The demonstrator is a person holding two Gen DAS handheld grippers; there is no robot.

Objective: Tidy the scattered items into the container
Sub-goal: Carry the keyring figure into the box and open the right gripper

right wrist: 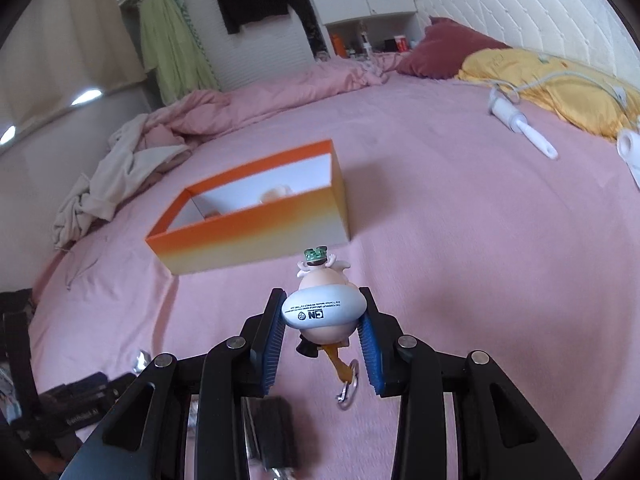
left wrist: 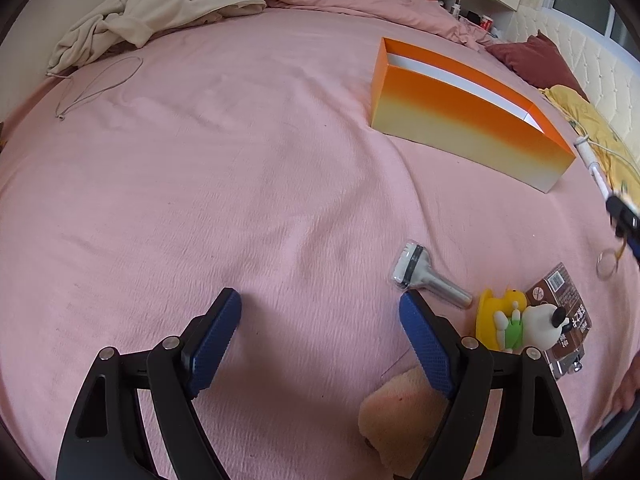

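Figurine keychain [right wrist: 322, 312], a round cartoon figure with a white ring about its middle, is clamped at that ring between the two blue fingers [right wrist: 274, 344] of the right gripper [right wrist: 324, 300], raised above the pink bed [right wrist: 460, 240] on the near side of the orange box [right wrist: 248, 236]. Left gripper [left wrist: 320, 304]: fingers wide apart, holding nothing, over bare bedding; silver roller [left wrist: 424, 276] and dog figurine [left wrist: 520, 324] lie just beside its right-hand finger.
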